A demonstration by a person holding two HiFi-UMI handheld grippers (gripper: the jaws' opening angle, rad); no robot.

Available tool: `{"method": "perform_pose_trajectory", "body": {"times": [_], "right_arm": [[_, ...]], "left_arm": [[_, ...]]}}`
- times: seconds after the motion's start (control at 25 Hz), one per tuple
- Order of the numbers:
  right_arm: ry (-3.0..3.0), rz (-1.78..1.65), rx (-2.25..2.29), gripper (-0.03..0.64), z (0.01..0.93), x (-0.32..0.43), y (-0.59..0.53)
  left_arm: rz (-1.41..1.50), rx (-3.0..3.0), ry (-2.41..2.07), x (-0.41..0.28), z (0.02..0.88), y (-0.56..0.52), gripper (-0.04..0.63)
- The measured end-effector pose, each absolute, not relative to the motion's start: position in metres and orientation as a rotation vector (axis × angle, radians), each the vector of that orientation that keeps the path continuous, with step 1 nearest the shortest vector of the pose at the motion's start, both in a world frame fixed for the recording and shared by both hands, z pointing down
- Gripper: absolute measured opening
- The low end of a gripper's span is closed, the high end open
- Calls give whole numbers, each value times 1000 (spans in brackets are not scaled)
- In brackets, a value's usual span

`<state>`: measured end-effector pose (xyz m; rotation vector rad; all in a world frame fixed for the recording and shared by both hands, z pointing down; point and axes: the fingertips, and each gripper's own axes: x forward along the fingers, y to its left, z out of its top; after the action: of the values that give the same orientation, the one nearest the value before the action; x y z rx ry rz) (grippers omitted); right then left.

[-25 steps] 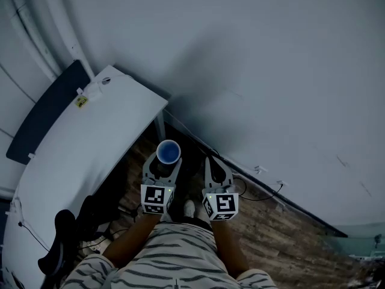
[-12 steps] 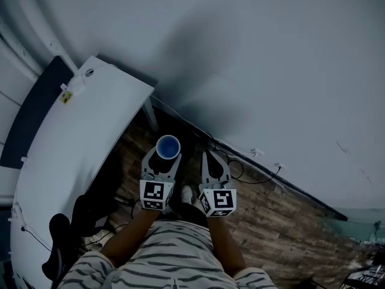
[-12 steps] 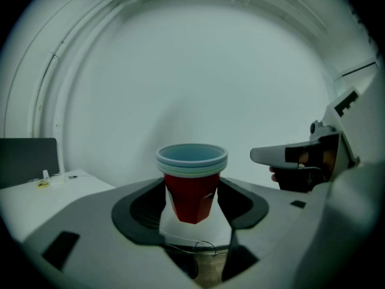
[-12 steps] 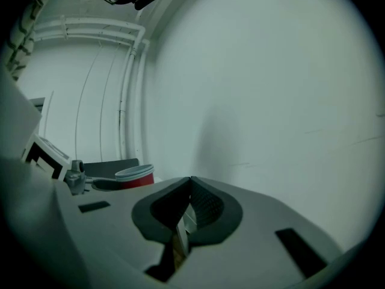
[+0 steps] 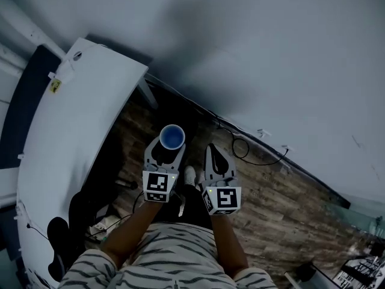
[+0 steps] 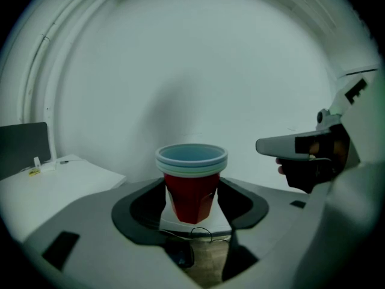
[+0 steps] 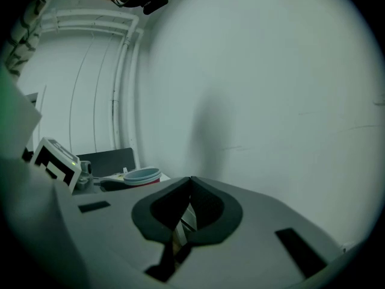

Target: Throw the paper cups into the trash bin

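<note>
The left tongs [image 6: 192, 205] clamp a nested stack of red paper cups [image 6: 191, 188] — the right tongs [image 7: 190, 186] are closed, empty. The yellow label [image 5: 55, 86] on the white bench [image 5: 78, 137] — unreadable.

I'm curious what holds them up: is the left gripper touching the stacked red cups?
Touching. The left gripper view shows the left gripper clamping the stacked red cups between both jaws.

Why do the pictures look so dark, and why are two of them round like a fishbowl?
Head view: dim and bluish, a big soft shadow on the wall, the floor darkest. Left gripper view: the wide lens bulges everything and blackens the corners; the red cup stack looks sharp. Right gripper view: same round bulge, dark corners, a faint shadow on the wall.
</note>
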<state>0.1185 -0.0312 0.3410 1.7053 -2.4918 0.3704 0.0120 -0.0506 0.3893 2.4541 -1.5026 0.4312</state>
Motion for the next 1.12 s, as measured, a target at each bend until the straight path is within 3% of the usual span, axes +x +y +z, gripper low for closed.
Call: {"method": "perform_pose_trajectory", "body": {"times": [1.12], "right_arm": [[-2355, 555, 1667, 9, 486, 140, -67]], "left_arm": [[610, 2257, -1408, 21, 593, -96, 287]]}}
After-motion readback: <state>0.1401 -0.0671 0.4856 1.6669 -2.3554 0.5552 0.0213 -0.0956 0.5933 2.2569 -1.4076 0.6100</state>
